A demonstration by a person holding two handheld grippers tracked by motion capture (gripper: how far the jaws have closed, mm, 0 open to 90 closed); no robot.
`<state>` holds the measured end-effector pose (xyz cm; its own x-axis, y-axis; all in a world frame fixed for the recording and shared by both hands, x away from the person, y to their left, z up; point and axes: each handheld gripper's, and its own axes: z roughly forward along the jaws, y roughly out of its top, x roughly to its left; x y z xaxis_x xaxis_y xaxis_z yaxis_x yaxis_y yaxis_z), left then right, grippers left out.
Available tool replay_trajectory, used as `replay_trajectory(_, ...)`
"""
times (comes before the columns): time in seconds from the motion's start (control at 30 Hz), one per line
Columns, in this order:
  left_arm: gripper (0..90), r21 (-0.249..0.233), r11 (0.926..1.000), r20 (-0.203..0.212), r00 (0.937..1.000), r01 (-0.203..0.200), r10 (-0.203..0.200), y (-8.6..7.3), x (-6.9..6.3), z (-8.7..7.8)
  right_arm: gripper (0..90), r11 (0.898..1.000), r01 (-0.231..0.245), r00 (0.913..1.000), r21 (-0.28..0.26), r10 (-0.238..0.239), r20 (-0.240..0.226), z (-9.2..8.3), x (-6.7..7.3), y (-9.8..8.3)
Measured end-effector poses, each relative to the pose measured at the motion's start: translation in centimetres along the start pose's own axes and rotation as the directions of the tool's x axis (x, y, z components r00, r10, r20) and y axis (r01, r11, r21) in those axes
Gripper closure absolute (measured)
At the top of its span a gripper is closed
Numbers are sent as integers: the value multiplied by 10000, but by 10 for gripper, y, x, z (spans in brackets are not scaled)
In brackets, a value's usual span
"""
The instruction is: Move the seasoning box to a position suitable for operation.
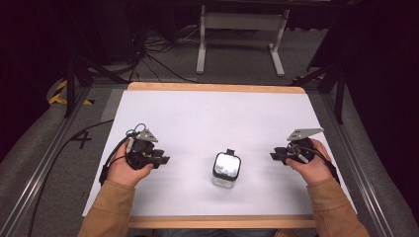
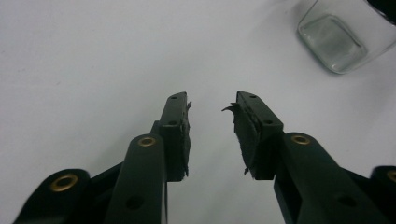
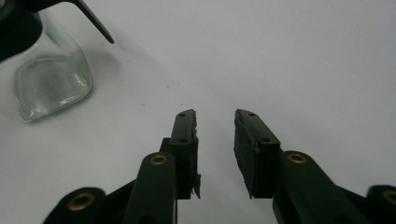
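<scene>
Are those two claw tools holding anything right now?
No. The left gripper and right gripper are both open with nothing between the fingers; the glass jar stands untouched between them.

Clear jar (image 1: 226, 170), black lid, white table (image 1: 197, 123)

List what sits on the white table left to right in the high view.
Left gripper held in the person's left hand → glass jar with a black rim, standing apart from both grippers → right gripper held in the right hand. Both grippers point inward toward the jar, jaws apart and holding nothing.
</scene>
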<state>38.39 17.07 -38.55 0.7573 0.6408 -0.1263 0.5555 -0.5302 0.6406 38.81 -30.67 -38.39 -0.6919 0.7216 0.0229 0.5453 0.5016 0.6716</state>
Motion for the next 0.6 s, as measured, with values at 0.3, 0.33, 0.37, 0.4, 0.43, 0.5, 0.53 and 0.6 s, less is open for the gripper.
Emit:
replay_trajectory(0.3,884,23,9906,1225,9832,-1366,1353,12,-27,10,755,9998,-36,10000,-214,36,26,-6,1,-1)
replay_trajectory(0.33,889,-34,9894,1319,9807,-1451,1443,14,-32,14,756,9998,-14,10000,-207,15,23,-6,2,-1)
replay_trajectory(0.37,892,-81,9899,1404,9799,-1417,1414,15,-36,17,757,9997,-24,10000,-240,24,11,-6,2,-1)
replay_trajectory(0.4,894,-192,9900,1571,9775,-1397,1410,17,-39,21,757,9997,20,10000,-240,-19,13,-6,3,-1)
replay_trajectory(0.43,896,-198,9896,1738,9743,-1423,1435,18,-44,26,758,9997,37,10000,-256,-37,23,-6,3,0)
replay_trajectory(0.5,897,-142,9870,1847,9697,-1600,1599,20,-53,35,757,9996,41,10000,-285,-41,-1,-6,3,0)
replay_trajectory(0.53,897,-156,9872,1904,9687,-1589,1590,20,-55,39,755,9995,45,10000,-303,-46,-19,-6,3,-1)
replay_trajectory(0.6,897,-140,9872,2022,9665,-1587,1582,21,-60,45,757,9994,33,10000,-333,-35,-54,-7,3,-1)
